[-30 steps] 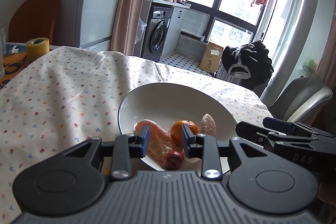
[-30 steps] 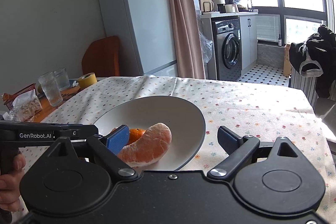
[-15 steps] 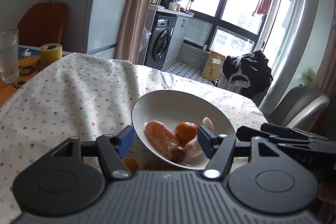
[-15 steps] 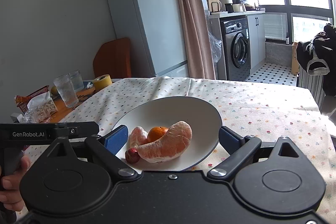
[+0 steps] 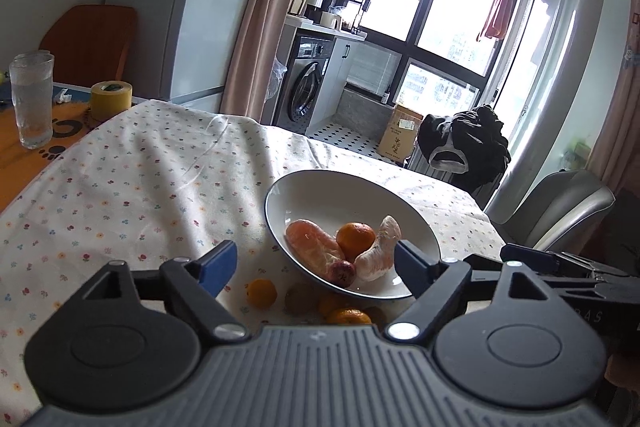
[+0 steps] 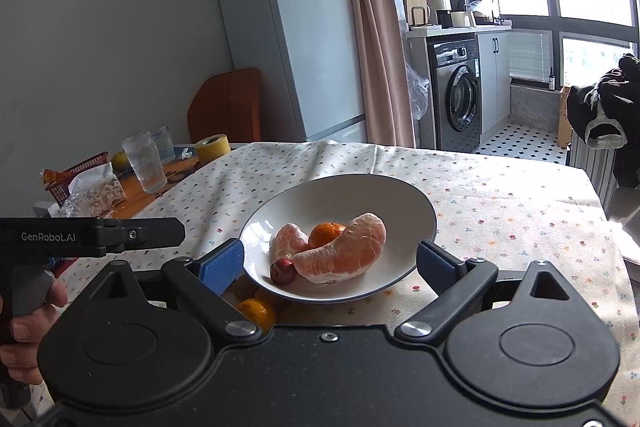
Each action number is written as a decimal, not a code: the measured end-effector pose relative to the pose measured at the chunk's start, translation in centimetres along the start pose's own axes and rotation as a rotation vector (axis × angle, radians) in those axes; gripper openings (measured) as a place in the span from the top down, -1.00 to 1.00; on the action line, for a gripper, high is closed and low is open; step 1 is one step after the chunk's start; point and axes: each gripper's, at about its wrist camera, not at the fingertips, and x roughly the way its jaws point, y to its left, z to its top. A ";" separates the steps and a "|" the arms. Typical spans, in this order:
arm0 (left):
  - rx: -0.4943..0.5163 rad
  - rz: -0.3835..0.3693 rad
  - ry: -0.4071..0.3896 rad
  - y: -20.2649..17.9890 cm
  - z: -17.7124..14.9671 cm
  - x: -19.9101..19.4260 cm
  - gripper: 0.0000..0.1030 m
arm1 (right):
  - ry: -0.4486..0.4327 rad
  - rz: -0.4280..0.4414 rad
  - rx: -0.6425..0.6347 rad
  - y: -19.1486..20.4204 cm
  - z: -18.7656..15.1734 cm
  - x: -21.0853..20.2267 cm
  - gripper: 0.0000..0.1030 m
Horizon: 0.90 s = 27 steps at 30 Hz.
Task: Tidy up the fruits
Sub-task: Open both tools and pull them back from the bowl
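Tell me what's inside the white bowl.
The white bowl holds two peeled citrus pieces, the large one in front and a smaller one behind, a small orange and a small dark red fruit. Anything beneath them is covered.

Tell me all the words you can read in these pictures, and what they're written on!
"GenRobot.AI": white letters on the left gripper's black side bar, right wrist view.
"RAS", start cut off: faint letters on the right gripper, left wrist view.
Cardboard box label, washing machine panel: too small to read.
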 end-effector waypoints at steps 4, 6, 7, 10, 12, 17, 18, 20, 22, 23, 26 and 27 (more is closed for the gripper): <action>0.016 0.004 0.007 -0.1 -0.6 -0.7 -0.76 | 0.005 0.009 -0.012 0.8 -0.4 -0.7 -0.81; 0.017 -0.003 0.013 0.1 -0.9 -1.0 -0.77 | 0.010 0.016 -0.010 1.2 -0.5 -1.0 -0.86; 0.016 -0.006 0.016 0.1 -1.0 -1.1 -0.78 | 0.014 0.018 -0.008 1.3 -0.6 -1.1 -0.95; 0.016 -0.017 0.033 0.4 -1.4 -1.4 -0.87 | 0.031 0.022 -0.006 1.6 -0.8 -1.3 -1.00; 0.021 -0.024 0.054 0.5 -1.6 -1.5 -0.90 | 0.043 0.016 -0.007 1.7 -1.1 -1.5 -1.00; 0.053 -0.024 0.074 0.6 -2.0 -1.9 -0.91 | 0.070 -0.011 -0.005 1.7 -1.8 -1.7 -1.00; 0.051 -0.022 0.078 0.8 -2.1 -1.9 -0.92 | 0.075 -0.014 -0.004 1.7 -2.0 -1.8 -1.00; 0.043 -0.017 0.092 1.2 -2.4 -1.8 -0.92 | 0.079 -0.017 0.001 1.6 -2.2 -2.0 -1.00; 0.040 -0.013 0.104 1.4 -2.5 -1.7 -0.92 | 0.078 -0.013 0.009 1.5 -2.4 -2.3 -1.00; 0.046 -0.013 0.107 1.5 -2.6 -1.7 -0.92 | 0.076 -0.011 0.013 1.6 -2.5 -2.5 -1.00; 0.073 -0.011 0.103 1.5 -2.8 -2.1 -0.92 | 0.069 -0.026 0.018 1.8 -2.7 -2.7 -1.00; 0.085 -0.005 0.101 1.5 -2.8 -2.2 -0.92 | 0.073 -0.029 0.021 1.8 -2.8 -2.7 -1.00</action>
